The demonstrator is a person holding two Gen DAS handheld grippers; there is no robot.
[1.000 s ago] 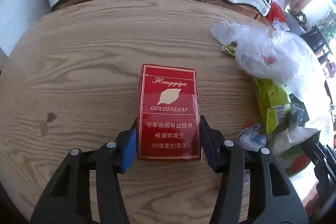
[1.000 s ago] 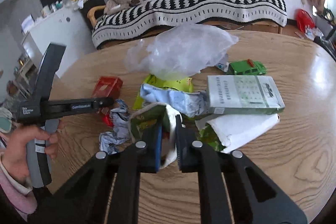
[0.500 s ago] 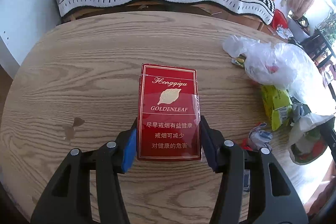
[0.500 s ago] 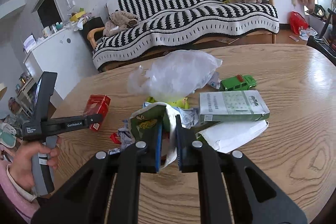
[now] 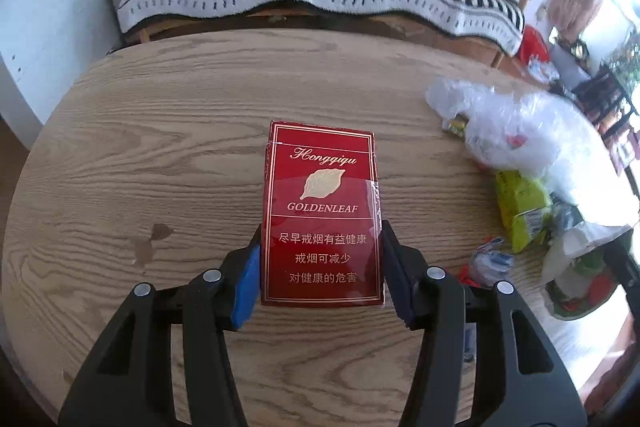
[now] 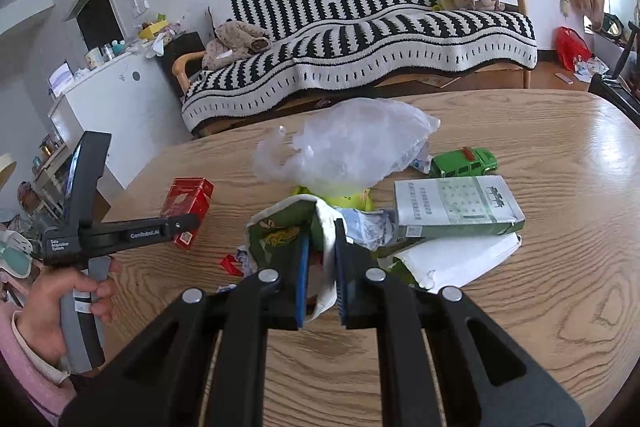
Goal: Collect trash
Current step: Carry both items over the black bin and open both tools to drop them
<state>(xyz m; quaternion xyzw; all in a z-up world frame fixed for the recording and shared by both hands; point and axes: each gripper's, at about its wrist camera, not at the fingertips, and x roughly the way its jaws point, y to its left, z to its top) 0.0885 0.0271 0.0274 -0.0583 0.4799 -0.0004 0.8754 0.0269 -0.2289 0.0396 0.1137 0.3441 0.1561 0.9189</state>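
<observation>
A red cigarette pack (image 5: 322,215) with a gold leaf is clamped by its sides between the blue pads of my left gripper (image 5: 321,239), held just above the wooden table (image 5: 160,147). The right wrist view shows the same pack (image 6: 188,199) in the left gripper (image 6: 188,223), which a person's hand (image 6: 60,303) holds. My right gripper (image 6: 323,239) is shut on the white rim of a green printed bag (image 6: 276,231), whose mouth gapes to the left. That bag (image 5: 580,279) also shows at the right edge of the left wrist view.
A trash pile lies beyond the bag: a clear plastic bag (image 6: 352,151), a yellow-green wrapper (image 5: 520,203), a crumpled wrapper (image 5: 488,263), a green-and-white box (image 6: 456,205), white paper (image 6: 460,259) and a green toy car (image 6: 464,161). A striped sofa (image 6: 360,39) stands behind the table.
Both grippers have risen slightly with their loads and now sit a little higher over the table. The pack and the bag rim stay gripped as before.
</observation>
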